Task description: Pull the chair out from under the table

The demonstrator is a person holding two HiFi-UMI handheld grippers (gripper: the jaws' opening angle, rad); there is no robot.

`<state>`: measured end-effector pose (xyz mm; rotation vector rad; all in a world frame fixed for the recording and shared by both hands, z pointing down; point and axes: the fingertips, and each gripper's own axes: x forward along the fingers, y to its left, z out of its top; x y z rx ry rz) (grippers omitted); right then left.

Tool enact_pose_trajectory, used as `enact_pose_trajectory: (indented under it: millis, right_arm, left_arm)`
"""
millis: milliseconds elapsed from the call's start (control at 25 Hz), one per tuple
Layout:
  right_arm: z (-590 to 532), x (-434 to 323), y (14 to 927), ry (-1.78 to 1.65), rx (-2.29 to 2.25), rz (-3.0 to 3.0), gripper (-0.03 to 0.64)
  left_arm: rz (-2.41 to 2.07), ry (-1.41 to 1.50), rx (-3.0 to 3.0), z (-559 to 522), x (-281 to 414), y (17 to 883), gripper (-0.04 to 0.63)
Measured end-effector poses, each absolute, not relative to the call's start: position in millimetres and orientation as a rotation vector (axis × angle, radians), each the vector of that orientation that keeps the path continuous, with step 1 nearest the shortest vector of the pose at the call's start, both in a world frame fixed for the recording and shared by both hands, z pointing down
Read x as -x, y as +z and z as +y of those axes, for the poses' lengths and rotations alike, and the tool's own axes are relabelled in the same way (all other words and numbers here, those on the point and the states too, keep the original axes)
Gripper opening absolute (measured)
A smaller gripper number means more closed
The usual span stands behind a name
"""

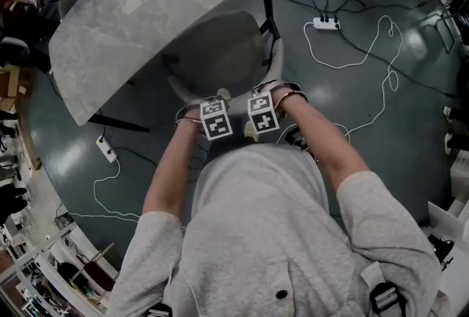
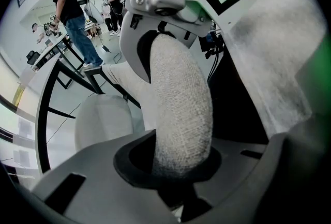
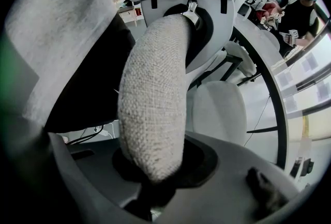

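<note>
Head view: left gripper (image 1: 217, 109) and right gripper (image 1: 261, 103) jaws clench the chair (image 1: 220, 52) backrest, seat partly under the table (image 1: 146, 8).

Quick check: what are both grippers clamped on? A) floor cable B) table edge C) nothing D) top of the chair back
D: the left gripper and the right gripper each have the fabric-covered chair back pinched between their jaws.
</note>
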<state>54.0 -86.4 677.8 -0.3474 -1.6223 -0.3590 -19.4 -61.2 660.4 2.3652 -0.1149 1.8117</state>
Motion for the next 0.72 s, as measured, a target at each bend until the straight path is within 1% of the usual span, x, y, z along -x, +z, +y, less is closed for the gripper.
enact_pose_trajectory:
  millis: [720]
  right_arm:
    - [-72.0, -65.3, 680.4, -0.366, 0.368, -1.617, 0.083]
  left_arm:
    - [-0.137, 1.798, -2.35, -45.0, 7.9, 662.7, 0.091]
